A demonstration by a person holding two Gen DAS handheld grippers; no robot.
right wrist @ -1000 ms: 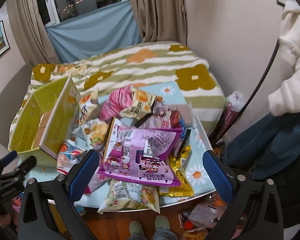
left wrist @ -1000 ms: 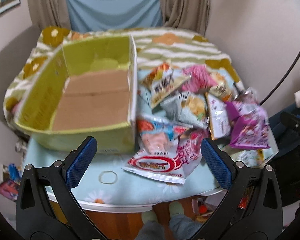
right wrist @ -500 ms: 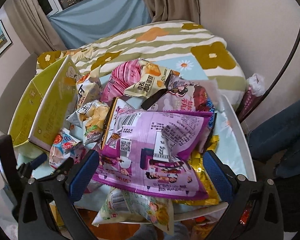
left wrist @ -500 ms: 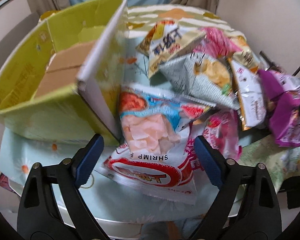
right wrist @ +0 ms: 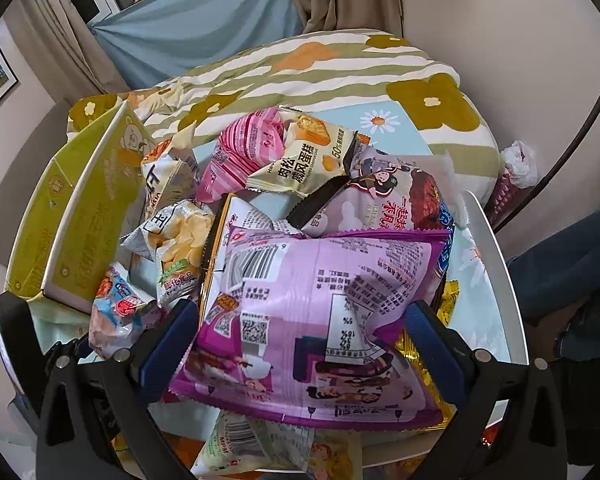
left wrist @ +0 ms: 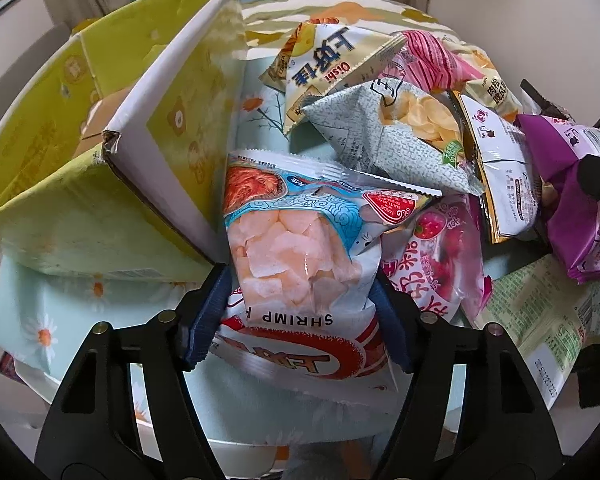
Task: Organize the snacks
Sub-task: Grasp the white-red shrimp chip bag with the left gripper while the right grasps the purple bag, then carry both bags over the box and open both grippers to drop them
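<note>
A pile of snack bags lies on a small table beside an open yellow-green cardboard box (left wrist: 80, 152). My left gripper (left wrist: 300, 312) is shut on a shrimp-cracker bag (left wrist: 296, 248) with pale pink pieces, both blue pads pressing its sides, just right of the box corner. My right gripper (right wrist: 300, 344) has its jaws wide on either side of a big purple bag (right wrist: 320, 312); whether the pads (right wrist: 168, 340) touch it is unclear. The shrimp bag (right wrist: 116, 312) and box (right wrist: 72, 216) also show in the right wrist view.
Other bags: white Oishi bag (left wrist: 332, 76), grey chip bag (left wrist: 396, 136), pink strawberry bag (left wrist: 440, 264), pale green bag (left wrist: 548, 328), cake bag (right wrist: 300, 164). A floral quilt (right wrist: 340, 68) lies behind the table. A wall stands at right.
My left gripper moved forward and closed on the shrimp-cracker bag. My right gripper moved in lower around the purple bag, its jaws narrowing slightly.
</note>
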